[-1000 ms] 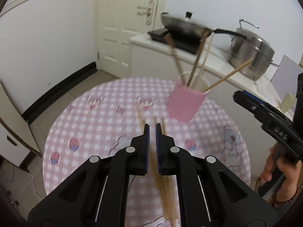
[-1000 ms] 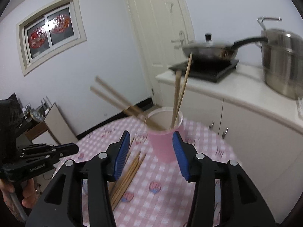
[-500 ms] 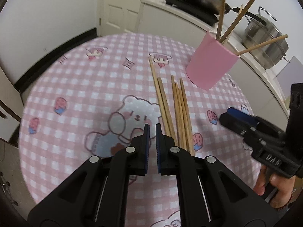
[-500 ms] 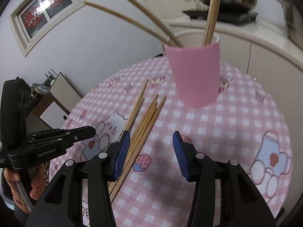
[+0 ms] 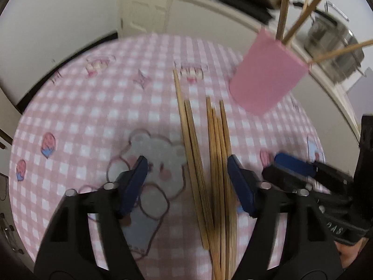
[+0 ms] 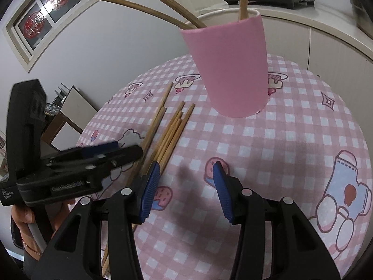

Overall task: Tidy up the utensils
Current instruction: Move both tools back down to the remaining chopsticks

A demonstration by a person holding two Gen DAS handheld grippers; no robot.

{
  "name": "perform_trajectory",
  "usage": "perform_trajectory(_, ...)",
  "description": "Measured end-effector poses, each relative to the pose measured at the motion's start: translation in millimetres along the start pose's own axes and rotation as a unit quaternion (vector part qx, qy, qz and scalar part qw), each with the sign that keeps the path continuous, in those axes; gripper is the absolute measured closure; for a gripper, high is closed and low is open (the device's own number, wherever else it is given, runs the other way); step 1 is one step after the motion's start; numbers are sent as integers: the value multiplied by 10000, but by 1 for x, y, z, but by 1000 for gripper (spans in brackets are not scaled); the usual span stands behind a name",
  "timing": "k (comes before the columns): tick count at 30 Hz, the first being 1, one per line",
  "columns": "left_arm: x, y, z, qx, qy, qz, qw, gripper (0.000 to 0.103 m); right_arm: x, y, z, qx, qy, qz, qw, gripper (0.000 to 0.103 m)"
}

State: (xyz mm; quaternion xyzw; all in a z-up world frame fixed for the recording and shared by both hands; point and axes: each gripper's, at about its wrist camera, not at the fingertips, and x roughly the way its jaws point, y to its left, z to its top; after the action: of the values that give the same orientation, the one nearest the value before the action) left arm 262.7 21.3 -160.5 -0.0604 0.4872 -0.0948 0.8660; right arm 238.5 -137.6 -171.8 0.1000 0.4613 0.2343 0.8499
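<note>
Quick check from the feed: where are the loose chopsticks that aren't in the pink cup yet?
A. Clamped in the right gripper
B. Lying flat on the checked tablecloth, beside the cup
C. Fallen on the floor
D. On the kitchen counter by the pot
B: the loose chopsticks lie in a bundle on the checked tablecloth beside the pink cup, with nothing between the pads of the right gripper.

Lying flat in a loose bundle, wooden chopsticks (image 5: 216,154) just left of upright pink cup (image 6: 229,67) already holding several sticks.
</note>
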Motion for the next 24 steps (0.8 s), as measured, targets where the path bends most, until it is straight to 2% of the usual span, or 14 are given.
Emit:
perform_trajectory(3,6,-2,4,104,143,84,9998,33,1,-3,1,26,11,-4,10000,58)
perform_trajectory(5,10,-4,6,210,189,252,9993,46,5,-4,2,38,15,-10,10000,58)
perform_trajectory(9,19,-9,10,303,323,297,9986,61,6,-6,4,43,35,-10,10000,58)
perform_trajectory(10,21,-11,9,373,356,336,9981,67,8,-5,5,47,42,-14,10000,58)
perform_trajectory(13,22,-17,9,556,384,481,9966,71,9,-6,5,55,71,-28,10000,58)
perform_trajectory(17,24,-24,7,752,446,559,9946,89,12,-5,6,58,93,-37,9999,58)
perform_trajectory(24,14,-7,3,527,453,318,9971,91,19,5,8,-37,153,-33,9999,58)
